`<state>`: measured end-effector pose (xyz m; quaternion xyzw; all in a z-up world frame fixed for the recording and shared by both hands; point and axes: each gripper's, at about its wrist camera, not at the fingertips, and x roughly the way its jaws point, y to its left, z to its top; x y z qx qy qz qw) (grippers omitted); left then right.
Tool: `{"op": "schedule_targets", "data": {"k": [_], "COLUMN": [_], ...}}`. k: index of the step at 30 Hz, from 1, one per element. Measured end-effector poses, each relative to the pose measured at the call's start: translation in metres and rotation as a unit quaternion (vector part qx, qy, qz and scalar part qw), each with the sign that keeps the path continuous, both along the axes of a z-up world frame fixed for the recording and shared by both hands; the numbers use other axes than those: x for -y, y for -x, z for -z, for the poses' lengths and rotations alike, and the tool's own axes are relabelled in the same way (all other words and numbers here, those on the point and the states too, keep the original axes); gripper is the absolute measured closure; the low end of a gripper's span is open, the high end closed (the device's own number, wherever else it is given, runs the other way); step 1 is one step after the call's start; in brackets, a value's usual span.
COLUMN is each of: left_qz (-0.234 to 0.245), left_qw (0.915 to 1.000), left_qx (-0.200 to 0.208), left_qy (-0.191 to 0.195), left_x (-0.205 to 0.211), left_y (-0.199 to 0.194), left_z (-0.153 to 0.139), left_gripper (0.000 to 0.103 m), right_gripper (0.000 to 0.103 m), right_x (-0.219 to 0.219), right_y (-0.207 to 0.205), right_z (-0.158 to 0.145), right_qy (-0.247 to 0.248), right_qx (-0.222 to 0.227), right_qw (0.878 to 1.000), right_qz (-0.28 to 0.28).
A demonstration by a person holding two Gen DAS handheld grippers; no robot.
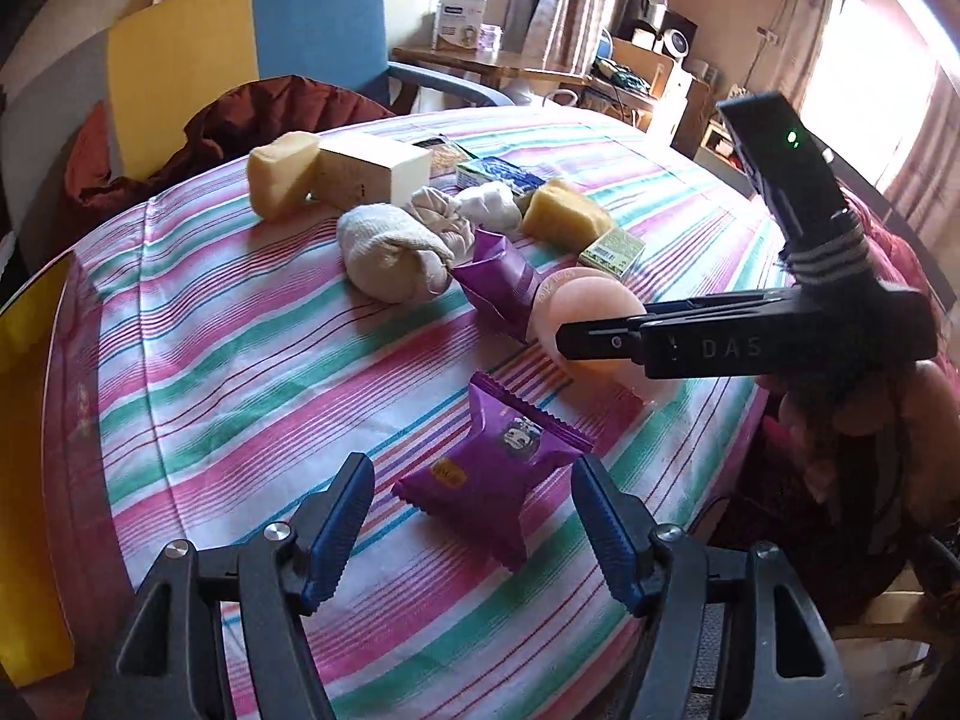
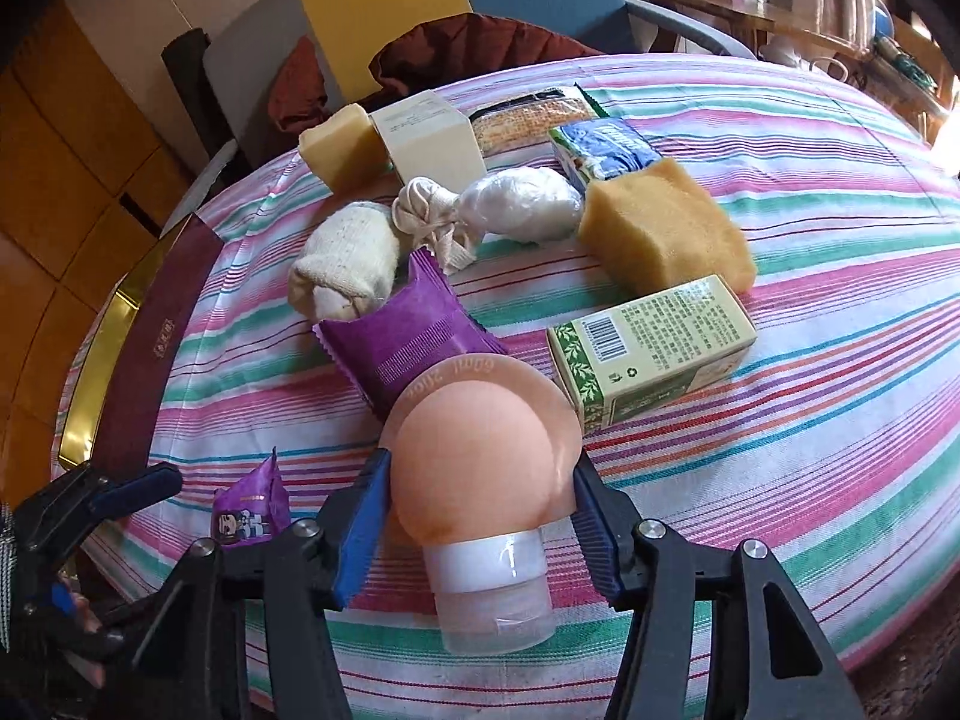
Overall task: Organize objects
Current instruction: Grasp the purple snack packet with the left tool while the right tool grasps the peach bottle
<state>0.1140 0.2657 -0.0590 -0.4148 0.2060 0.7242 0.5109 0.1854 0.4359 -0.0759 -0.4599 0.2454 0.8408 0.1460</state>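
Not much I can actually read from here. The right gripper (image 1: pixel 561 343) has "DAS" in pale letters on its black body, seen from the left wrist cam. Between the right jaws, the peach silicone bottle (image 2: pixel 480 456) has raised lettering on its rim, upside down, something like "Goat Slice" but I can't swear to it. The green box (image 2: pixel 651 348) just beyond has a barcode and tiny print, unreadable.

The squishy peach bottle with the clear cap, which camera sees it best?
The right wrist view. There the squishy peach bottle with the clear cap fills the middle, between the right gripper fingers, cap toward the camera. In the left wrist view the bottle is farther off, and the right gripper's black finger hides much of it.
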Motion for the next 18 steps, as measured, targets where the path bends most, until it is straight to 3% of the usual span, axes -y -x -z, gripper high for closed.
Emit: {"op": "schedule_targets", "data": {"k": [5,9,15,18], "left_qz": [0.041,0.03,-0.005,-0.025], "left_qw": [0.9988,0.9994,0.9998,0.9984], "left_qx": [-0.001,0.013,0.011,0.042], "left_qy": [0.028,0.009,-0.014,-0.03], "left_x": [-0.018,-0.015,-0.003,0.003], "left_y": [0.001,0.005,0.013,0.021], "left_z": [0.013,0.018,0.02,0.019], "left_gripper": [0.034,0.035,0.064,0.067], "right_gripper": [0.045,0.045,0.045,0.045], "right_x": [0.002,0.002,0.004,0.006], "right_y": [0.0,0.0,0.001,0.002], "right_z": [-0.001,0.0,0.0,0.0], "right_qy": [-0.006,-0.009,-0.019,-0.026], "right_qx": [0.003,0.003,0.006,0.007], "right_qw": [1.0,1.0,1.0,1.0], "right_qz": [-0.003,-0.004,-0.007,-0.007]}}
